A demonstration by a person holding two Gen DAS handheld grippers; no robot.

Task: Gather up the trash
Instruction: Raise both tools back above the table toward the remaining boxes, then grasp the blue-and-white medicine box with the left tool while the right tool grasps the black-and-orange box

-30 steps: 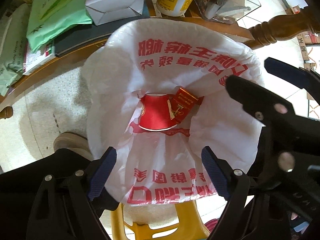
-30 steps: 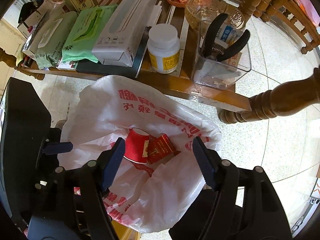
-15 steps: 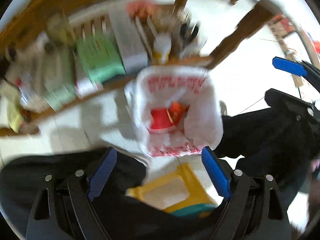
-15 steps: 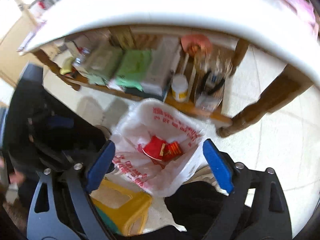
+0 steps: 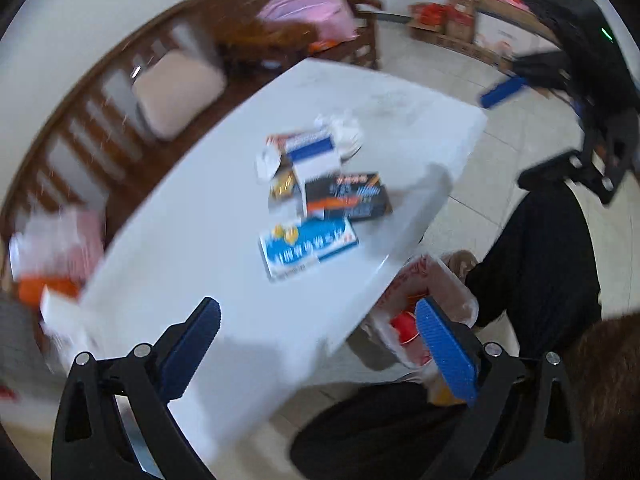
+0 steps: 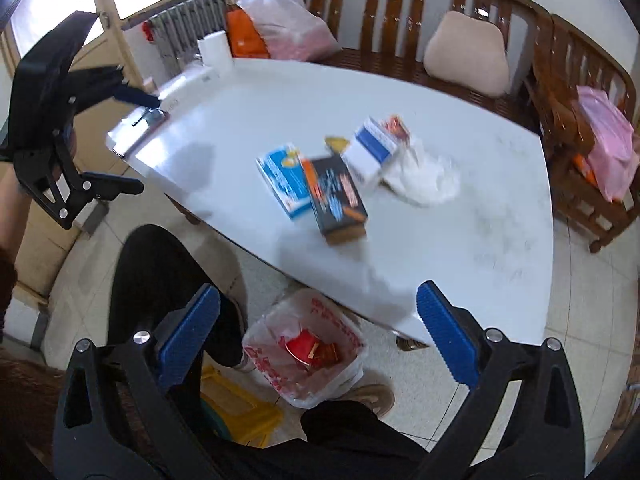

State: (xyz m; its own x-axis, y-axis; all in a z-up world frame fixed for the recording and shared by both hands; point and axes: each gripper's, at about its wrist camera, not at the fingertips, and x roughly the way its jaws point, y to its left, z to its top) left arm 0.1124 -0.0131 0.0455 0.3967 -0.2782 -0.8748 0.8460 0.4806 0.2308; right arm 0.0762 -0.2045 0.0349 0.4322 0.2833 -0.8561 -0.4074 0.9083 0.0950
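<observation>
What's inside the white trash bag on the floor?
In the white trash bag, a red paper cup and a red packet beside it. Whatever lies beneath them is hidden.

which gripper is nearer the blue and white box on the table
Left, though only slightly. The left gripper hangs open over the table edge just in front of the blue and white box; the right gripper, also open, hangs off the table above the trash bag.

Left wrist view smeared throughout: print on the boxes (image 5: 308, 246) on the counter (image 5: 208, 240) is unreadable. The counter's edge hides part of the trash bag (image 5: 452, 292), and a gripper finger (image 5: 448, 352) covers the red cup (image 5: 402, 326). The crumpled white item (image 6: 424, 178) is too blurred to identify.
</observation>
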